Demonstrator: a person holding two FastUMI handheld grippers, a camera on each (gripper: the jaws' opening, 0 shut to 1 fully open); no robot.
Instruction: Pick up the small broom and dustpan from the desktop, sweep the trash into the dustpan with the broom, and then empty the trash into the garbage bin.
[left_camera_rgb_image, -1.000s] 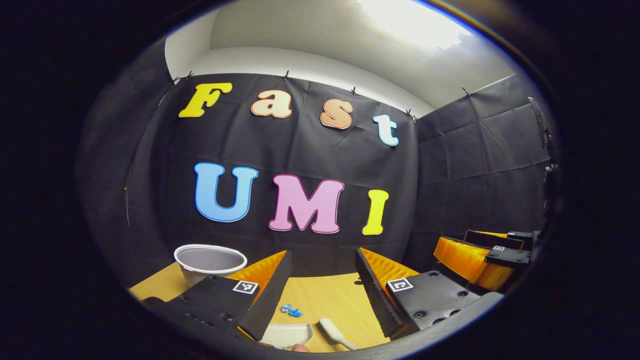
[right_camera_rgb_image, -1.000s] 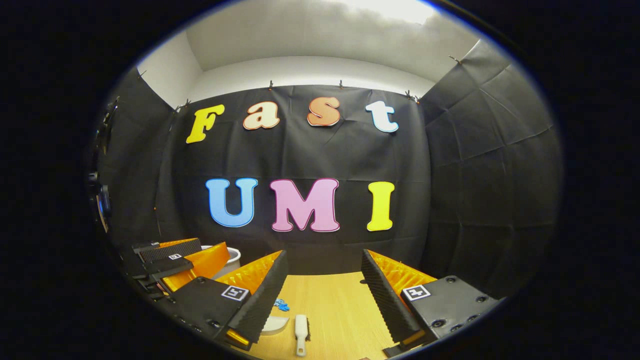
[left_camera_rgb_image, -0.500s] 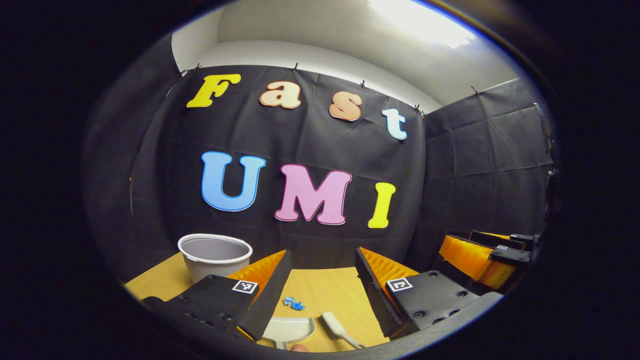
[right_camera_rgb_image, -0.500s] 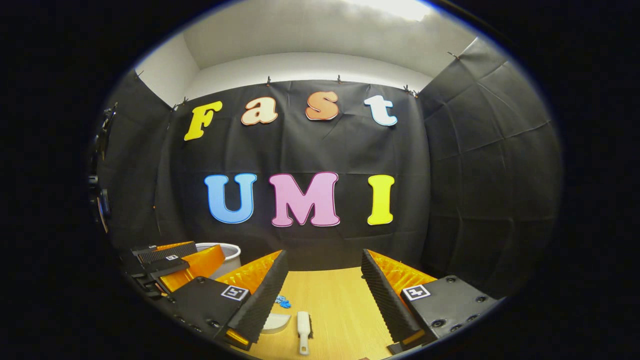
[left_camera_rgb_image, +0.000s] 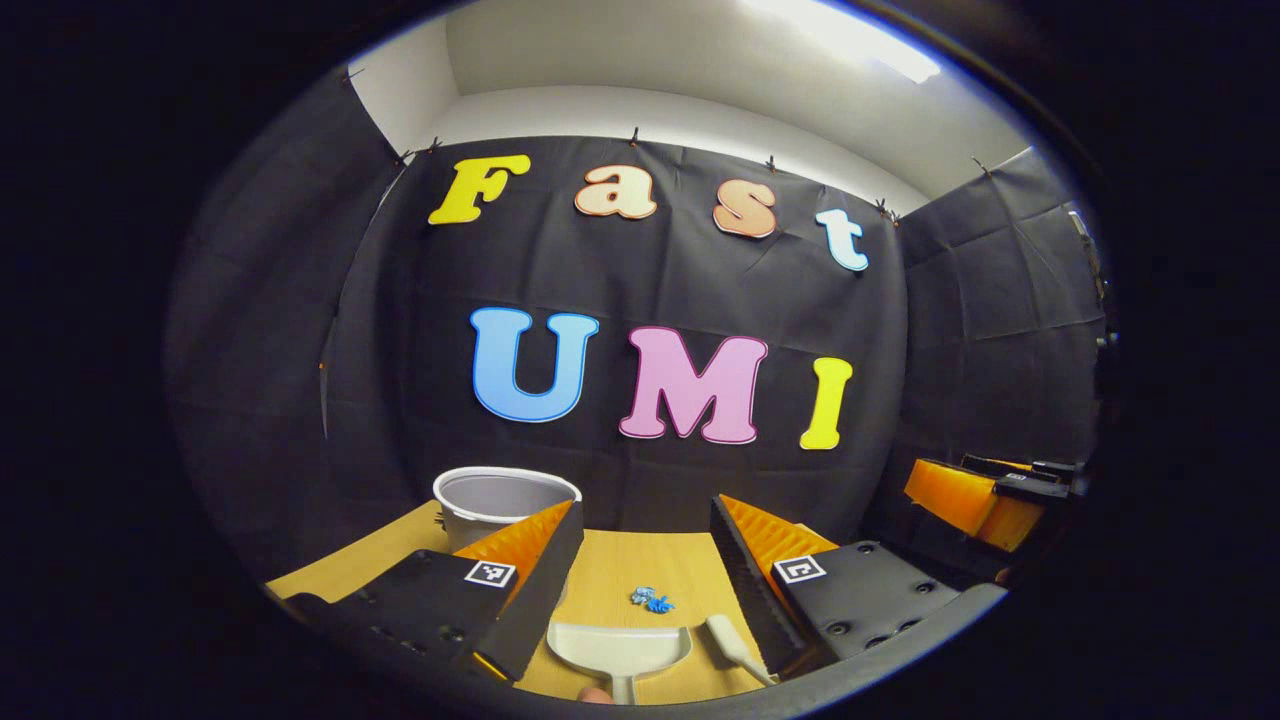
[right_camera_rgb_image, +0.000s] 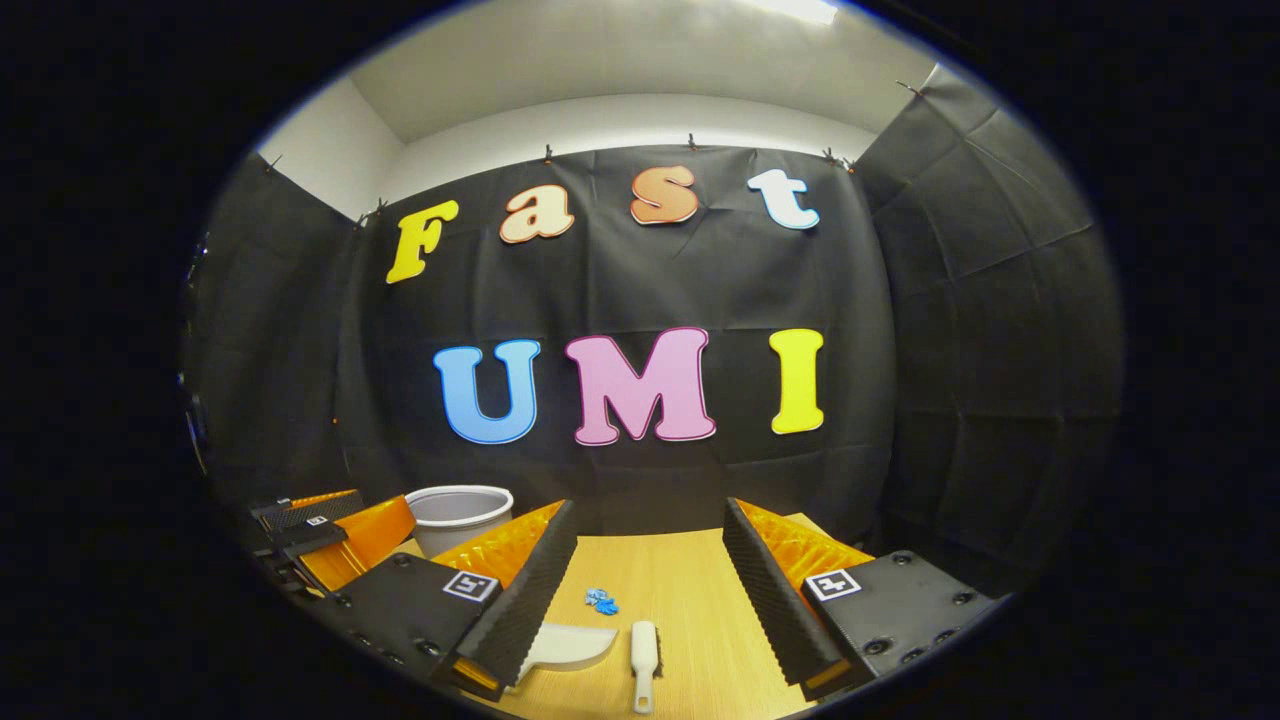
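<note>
Both grippers empty, closing on the tools

Your left gripper (left_camera_rgb_image: 640, 560) has swung over the dustpan (left_camera_rgb_image: 620, 648); your right gripper (right_camera_rgb_image: 650, 580) nears the broom (right_camera_rgb_image: 645, 650). Fingers gape wide; trash (left_camera_rgb_image: 651, 600) waits on the desk (left_camera_rgb_image: 620, 575).

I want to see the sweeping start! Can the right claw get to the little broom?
Probably yes. The right claw is open, and the broom lies on the bare desktop just ahead between its fingers, beside the dustpan, nothing blocking.

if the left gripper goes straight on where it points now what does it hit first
Probably the dustpan, lying on the desktop between the open left gripper fingers, with the blue trash just beyond it. Depth is hard to judge.
</note>
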